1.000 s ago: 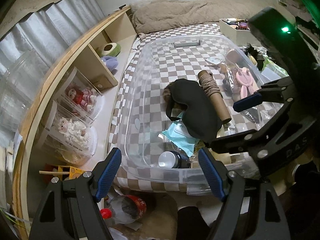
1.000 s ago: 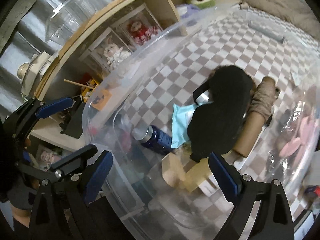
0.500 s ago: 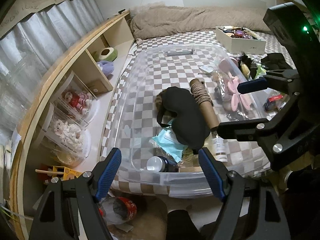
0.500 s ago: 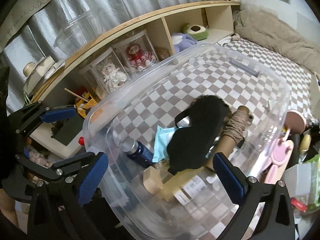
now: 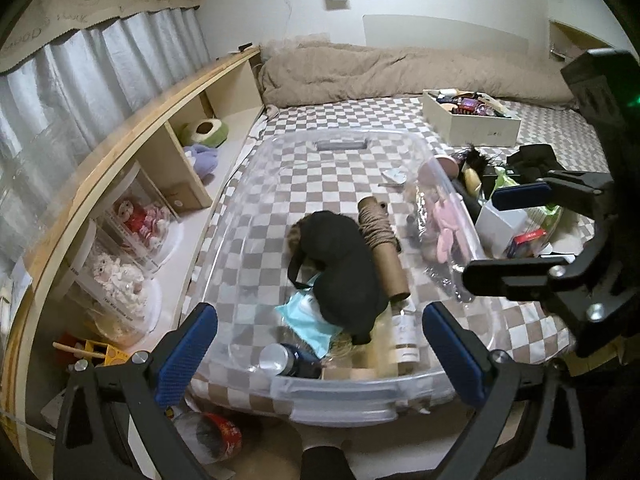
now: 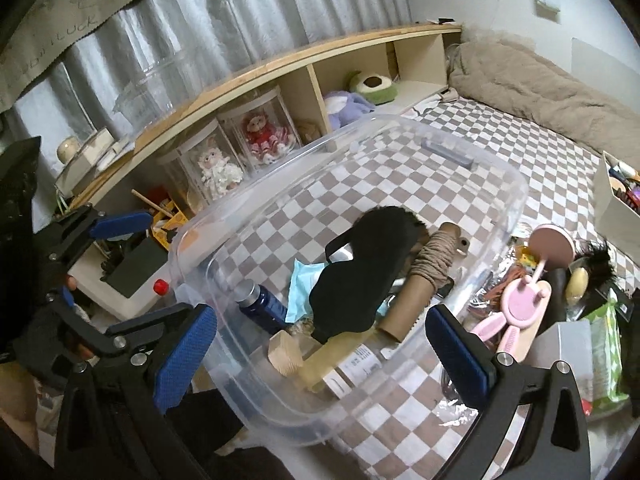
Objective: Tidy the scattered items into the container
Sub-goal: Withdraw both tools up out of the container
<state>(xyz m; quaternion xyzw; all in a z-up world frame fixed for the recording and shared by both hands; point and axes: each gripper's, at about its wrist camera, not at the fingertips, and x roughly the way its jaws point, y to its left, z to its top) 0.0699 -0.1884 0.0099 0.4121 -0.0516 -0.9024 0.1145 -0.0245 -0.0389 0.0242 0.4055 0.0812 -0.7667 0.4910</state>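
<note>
Both tools are empty: the left gripper (image 5: 320,354) is opening and the right gripper (image 6: 320,350) gapes wide above the clear container (image 5: 336,396) on the checked bedspread. The black pouch (image 5: 340,276) and cardboard tube (image 5: 386,248) already lie inside, while the pink toy (image 6: 516,312) waits just outside the right wall. Swing the right tool over to it — pinch a slim part, lift it over the rim.

Black gripper (image 5: 320,354), blue pads (image 5: 186,350)

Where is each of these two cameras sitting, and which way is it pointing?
Left wrist view: sits on the left gripper, looking down past its blue pads into the clear bin on the checkered bed; the right gripper shows at right.
Right wrist view: sits on the right gripper, looking down at the bin from the other side, toward the wooden shelf; the left gripper and a gloved hand show at left.
Shared: bin, black pouch, cardboard tube.
</note>
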